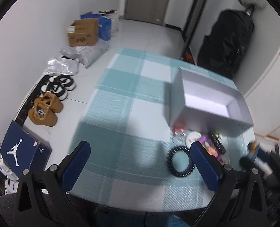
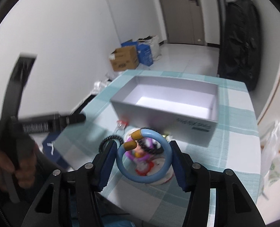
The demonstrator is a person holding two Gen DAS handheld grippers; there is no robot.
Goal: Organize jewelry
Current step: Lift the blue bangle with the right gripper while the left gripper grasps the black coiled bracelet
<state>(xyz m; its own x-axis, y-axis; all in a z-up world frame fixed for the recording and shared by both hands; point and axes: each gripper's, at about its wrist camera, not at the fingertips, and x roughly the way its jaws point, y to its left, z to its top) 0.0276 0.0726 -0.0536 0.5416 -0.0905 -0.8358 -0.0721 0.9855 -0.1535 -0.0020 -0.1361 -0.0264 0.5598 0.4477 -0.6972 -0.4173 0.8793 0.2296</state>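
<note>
The blue bangle (image 2: 144,156) is clamped between the right gripper (image 2: 142,162) pads; the empty box (image 2: 196,117) lies straight ahead, beyond the pile. The left gripper (image 1: 140,162) is held wide, empty.

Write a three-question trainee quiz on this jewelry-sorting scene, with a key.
1. True or false: the right gripper grips a blue bangle with mustard-yellow ends.
2. What is inside the white box? A) a necklace B) nothing visible C) a shoe
3. Fill in: the left gripper holds nothing and its jaws stand ____.

Key
1. True; its pads press the bangle's two sides.
2. B; only the bare white floor shows.
3. Open, over the checked tablecloth, with the black coil bracelet beside its right finger.
</note>
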